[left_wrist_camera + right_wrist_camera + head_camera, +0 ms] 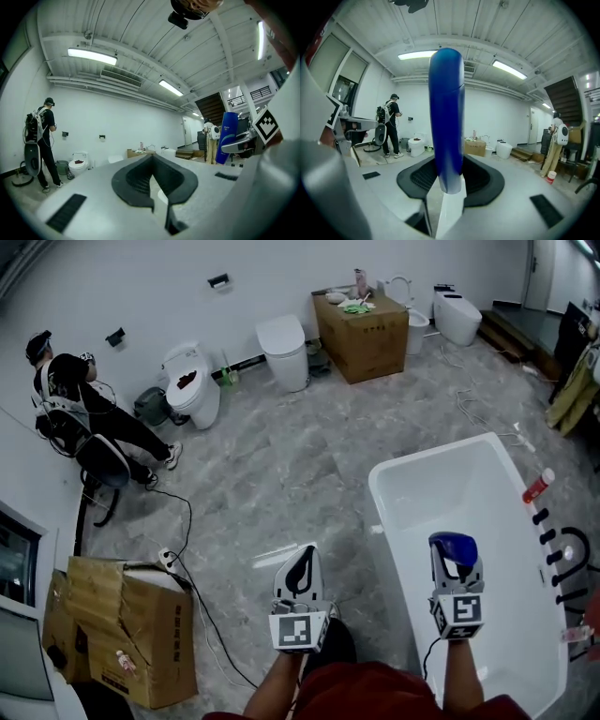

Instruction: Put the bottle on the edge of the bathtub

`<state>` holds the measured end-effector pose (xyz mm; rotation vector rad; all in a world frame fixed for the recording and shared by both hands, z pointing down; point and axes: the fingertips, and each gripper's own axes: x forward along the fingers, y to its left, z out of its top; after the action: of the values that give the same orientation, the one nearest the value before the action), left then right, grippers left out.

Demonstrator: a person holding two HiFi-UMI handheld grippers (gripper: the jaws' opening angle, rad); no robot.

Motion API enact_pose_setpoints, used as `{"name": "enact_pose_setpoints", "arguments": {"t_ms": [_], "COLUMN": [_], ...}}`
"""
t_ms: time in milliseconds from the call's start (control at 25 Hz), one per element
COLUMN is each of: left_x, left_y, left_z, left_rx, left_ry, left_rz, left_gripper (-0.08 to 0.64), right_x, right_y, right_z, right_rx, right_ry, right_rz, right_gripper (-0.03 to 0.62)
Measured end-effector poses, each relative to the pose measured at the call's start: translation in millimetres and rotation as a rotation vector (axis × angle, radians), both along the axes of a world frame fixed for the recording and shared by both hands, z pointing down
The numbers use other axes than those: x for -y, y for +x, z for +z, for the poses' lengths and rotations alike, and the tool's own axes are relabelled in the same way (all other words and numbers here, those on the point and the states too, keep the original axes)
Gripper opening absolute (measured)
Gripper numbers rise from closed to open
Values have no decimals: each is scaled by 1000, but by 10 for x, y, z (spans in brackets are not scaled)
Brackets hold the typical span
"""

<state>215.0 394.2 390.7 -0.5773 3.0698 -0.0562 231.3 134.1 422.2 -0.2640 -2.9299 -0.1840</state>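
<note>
The right claw is clamped on a blue bottle, which is held above the inside of the white bathtub. The left claw is pressed together on nothing, over the marbled floor beside the tub.

No text readable anywhere. Small white print on upper part of blue bottle, held between jaws of right gripper: too blurred to read. Dark print on side of cardboard box, far ahead of left gripper: too small. On marker cube of left gripper and marker cube of right gripper: black-white square patterns only, no letters.
</note>
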Motion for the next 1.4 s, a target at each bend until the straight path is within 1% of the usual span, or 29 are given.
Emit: {"name": "enact_pose_setpoints", "arguments": {"t_ms": [160,320,520,640,840,1000,1120,1200,1280,1400], "left_x": [-311,-503,-695,-666,-475,-156,111,309,566,959], "left_y": [-683,-1253,-1842,-2111,-2561,-3007,-3478,-3867,-4266,-4761], "left_z": [-6,-6,-11,-1,19,70,113,141,139,123], "left_rx": [-17,-9,-10,-9,-20,-7,14,22,16,-2], "left_ry": [6,29,10,7,11,20,11,4,5,2], "left_rz": [24,70,114,151,195,248,275,292,325,385], "left_gripper": [6,6,6,6,6,5,6,6,6,6], "right_x": [-362,-605,-801,-860,-767,-504,-260,-83,139,502], "right_y": [-671,-1227,-1789,-2024,-2392,-2735,-3100,-3400,-3701,-4061], "right_z": [-72,-25,-12,-16,39,136,248,324,353,383], "right_rx": [-4,-26,-35,-31,-52,-48,-35,-27,-30,-47], "right_ry": [-33,-39,-42,-45,-45,-56,-56,-71,-91,-131], "right_rz": [12,19,43,52,86,126,161,194,238,308], "right_gripper": [153,153,153,153,153,153,153,152,153,153]}}
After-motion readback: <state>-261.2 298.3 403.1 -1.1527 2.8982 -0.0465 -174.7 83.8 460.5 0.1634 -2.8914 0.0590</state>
